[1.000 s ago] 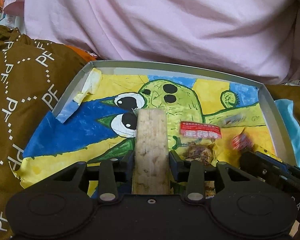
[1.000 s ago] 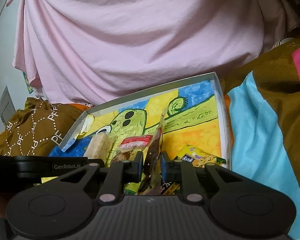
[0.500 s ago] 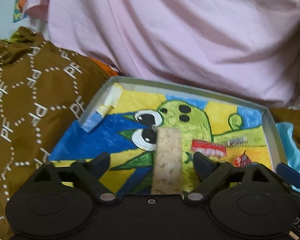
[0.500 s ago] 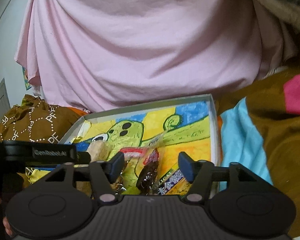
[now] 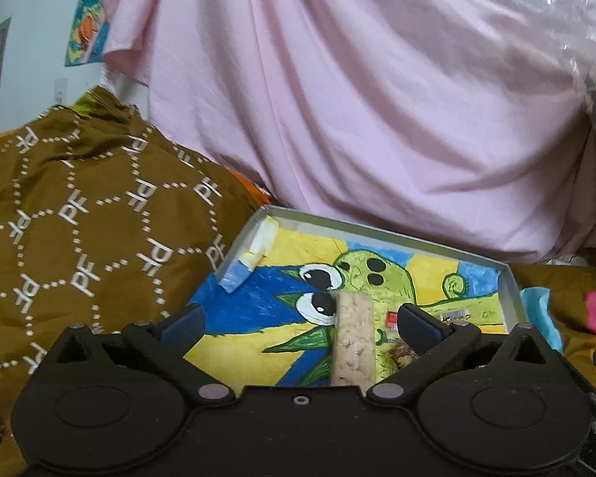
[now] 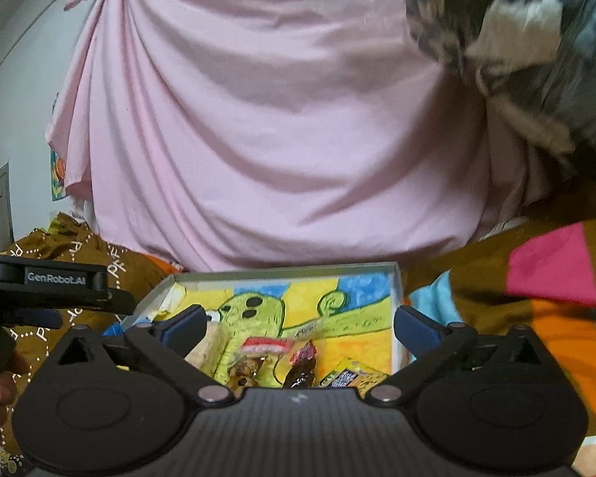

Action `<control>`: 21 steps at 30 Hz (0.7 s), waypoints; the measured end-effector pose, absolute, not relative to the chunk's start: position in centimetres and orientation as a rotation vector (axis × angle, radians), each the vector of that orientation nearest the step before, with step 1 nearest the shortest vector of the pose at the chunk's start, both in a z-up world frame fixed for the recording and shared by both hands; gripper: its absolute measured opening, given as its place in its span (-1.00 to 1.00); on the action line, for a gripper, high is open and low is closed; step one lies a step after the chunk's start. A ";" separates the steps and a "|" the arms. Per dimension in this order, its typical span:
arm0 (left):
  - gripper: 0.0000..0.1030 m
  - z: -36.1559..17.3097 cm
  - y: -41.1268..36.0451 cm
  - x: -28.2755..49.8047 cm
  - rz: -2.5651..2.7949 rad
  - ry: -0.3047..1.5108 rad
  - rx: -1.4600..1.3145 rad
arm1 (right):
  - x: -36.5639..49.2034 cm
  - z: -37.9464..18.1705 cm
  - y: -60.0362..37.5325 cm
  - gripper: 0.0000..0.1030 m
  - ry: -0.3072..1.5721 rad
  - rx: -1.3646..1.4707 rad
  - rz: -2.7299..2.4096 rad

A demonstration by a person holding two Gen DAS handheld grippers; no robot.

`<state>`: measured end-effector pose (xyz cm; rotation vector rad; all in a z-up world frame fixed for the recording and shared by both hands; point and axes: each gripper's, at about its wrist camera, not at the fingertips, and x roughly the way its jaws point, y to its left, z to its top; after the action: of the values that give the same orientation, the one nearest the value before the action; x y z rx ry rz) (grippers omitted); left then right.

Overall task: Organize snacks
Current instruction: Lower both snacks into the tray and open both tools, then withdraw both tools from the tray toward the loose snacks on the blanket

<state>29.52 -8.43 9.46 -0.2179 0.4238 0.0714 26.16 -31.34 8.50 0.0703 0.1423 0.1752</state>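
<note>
A shallow grey box (image 5: 381, 233) lined with a cactus drawing lies on the bed. In it lie a long pale snack bar (image 5: 355, 342), a red-topped packet (image 6: 267, 346), a dark wrapped snack (image 6: 301, 369) and a yellow-green packet (image 6: 351, 377). My left gripper (image 5: 300, 324) is open and empty, held above and behind the bar. My right gripper (image 6: 300, 324) is open and empty above the dark snack. The box also shows in the right wrist view (image 6: 294, 272), and so does the bar (image 6: 208, 344).
A pink sheet (image 5: 357, 99) hangs behind the box. Brown patterned fabric (image 5: 87, 214) is bunched on the left. A colourful blanket (image 6: 536, 302) lies on the right. A plastic-wrapped bundle (image 6: 516, 47) hangs at upper right. The left gripper's body (image 6: 47, 282) is at left in the right wrist view.
Both grippers opened and let go: the left dropped the pale bar, the right dropped the dark wrapped snack. Both then pulled back and up from the box.
</note>
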 end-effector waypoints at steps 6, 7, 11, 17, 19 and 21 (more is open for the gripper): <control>0.98 9.8 -7.3 25.8 0.059 0.393 -0.200 | 23.2 9.2 -30.6 1.00 0.099 0.039 0.118; 0.98 9.7 -7.1 25.2 0.059 0.393 -0.197 | 22.6 9.2 -30.5 1.00 0.097 0.036 0.115; 0.98 9.6 -6.4 23.0 0.053 0.394 -0.178 | 20.3 9.3 -30.0 1.00 0.096 0.008 0.126; 0.98 9.5 -5.4 19.6 0.030 0.387 -0.136 | 17.1 9.2 -28.5 1.00 0.110 -0.031 0.169; 0.98 9.4 -5.1 18.6 0.022 0.388 -0.118 | 16.0 9.1 -27.9 1.00 0.114 -0.047 0.189; 0.98 9.1 -4.7 17.5 0.016 0.390 -0.101 | 14.9 8.9 -27.3 1.00 0.121 -0.067 0.207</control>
<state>17.52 -4.68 9.13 -0.1008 0.3898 0.0163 14.94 -27.33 8.86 -0.0673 0.1210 0.2067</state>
